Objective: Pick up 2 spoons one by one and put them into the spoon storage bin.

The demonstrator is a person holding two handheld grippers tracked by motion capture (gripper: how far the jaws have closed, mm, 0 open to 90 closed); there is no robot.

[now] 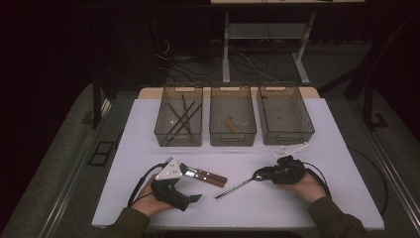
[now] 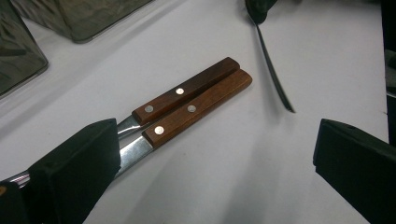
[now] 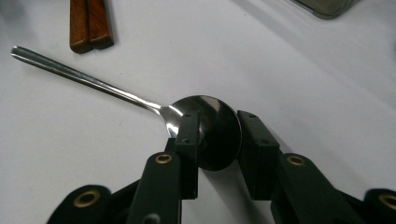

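The polished steel spoon (image 3: pixel 205 130) lies on the white table (image 1: pixel 337 163), its oval bowl clamped between the right gripper (image 3: pixel 217 140) pads. Left of the spoon lie two wooden-handled, riveted knives (image 2: pixel 191 100); the left gripper (image 2: pixel 215 158) gapes around their half-hidden blades. Beyond the spoon, three smoky bins (image 1: pixel 286 115): contents dim.

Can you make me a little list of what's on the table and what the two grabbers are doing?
table: white top
bins: three clear bins in a row at the far side
spoon: metal spoon, bowl between the right gripper's jaws
right gripper: jaws at the bowl's edges
knives: two wood-handled knives side by side
left gripper: jaws open, one jaw over the blades
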